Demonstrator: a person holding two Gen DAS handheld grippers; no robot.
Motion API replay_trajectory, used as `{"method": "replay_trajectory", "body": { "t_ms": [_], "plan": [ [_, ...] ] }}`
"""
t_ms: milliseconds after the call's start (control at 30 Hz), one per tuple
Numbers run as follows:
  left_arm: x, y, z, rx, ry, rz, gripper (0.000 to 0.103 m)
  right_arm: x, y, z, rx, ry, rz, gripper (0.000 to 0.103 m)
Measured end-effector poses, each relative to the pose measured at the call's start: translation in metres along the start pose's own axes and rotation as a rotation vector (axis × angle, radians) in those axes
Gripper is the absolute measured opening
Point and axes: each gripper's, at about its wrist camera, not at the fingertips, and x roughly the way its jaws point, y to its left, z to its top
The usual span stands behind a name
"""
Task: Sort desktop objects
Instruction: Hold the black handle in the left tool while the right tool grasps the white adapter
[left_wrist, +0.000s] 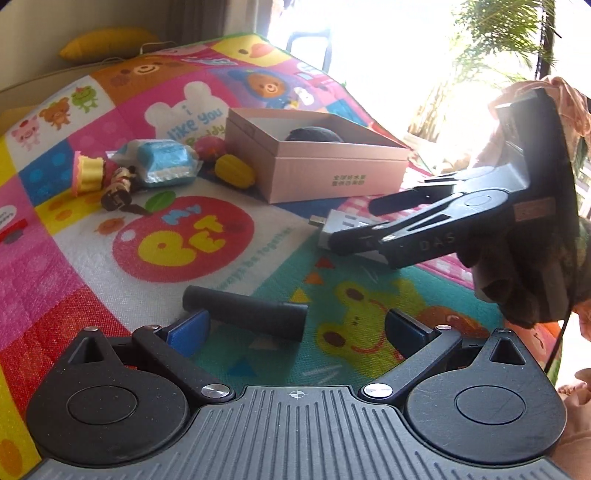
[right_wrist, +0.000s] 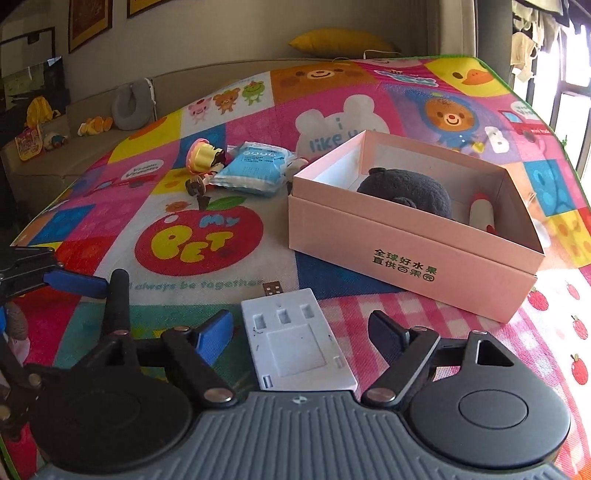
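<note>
The right gripper (right_wrist: 301, 332) has its fingers spread wide with a white USB charger (right_wrist: 295, 339) lying flat on the play mat (right_wrist: 207, 236) between them, the pads clear of its sides; the left gripper (left_wrist: 295, 325) is also wide open and holds nothing, a black cylinder (left_wrist: 245, 312) lying on the mat just ahead of its left finger (left_wrist: 192, 328); beyond the charger stands an open pink box (right_wrist: 413, 247) with a dark plush toy (right_wrist: 406, 194) and a red-and-white item (right_wrist: 480, 214) inside; farther back on the mat lie a blue tissue pack (right_wrist: 255, 166), a small doll figure (right_wrist: 205, 162) beside it, and a yellow toy (left_wrist: 234, 170) near the box's corner
</note>
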Motion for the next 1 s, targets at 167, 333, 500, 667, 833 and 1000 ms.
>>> {"method": "replay_trajectory", "body": {
  "t_ms": [167,333,500,667,833,1000],
  "plan": [
    [0.000,0.010,0.005,-0.019,-0.032,0.089,0.103,0.002,0.003,-0.003,-0.012,0.008,0.016,0.066],
    [0.009,0.025,0.005,-0.071,-0.029,0.170,0.103,-0.003,-0.001,-0.015,0.001,0.000,-0.006,0.066],
    [0.015,0.018,0.008,-0.039,-0.021,0.166,0.103,-0.005,-0.010,-0.017,0.070,-0.006,-0.039,0.072],
    [0.016,0.008,0.007,-0.034,-0.016,0.154,0.103,-0.006,-0.013,-0.018,0.085,-0.012,-0.018,0.075],
    [0.018,-0.001,0.007,-0.017,-0.012,0.125,0.103,-0.008,-0.011,-0.018,0.077,-0.023,-0.019,0.075],
    [0.015,-0.005,0.007,-0.001,-0.004,0.087,0.103,-0.011,-0.005,-0.022,0.058,-0.018,-0.010,0.065]
  ]
}}
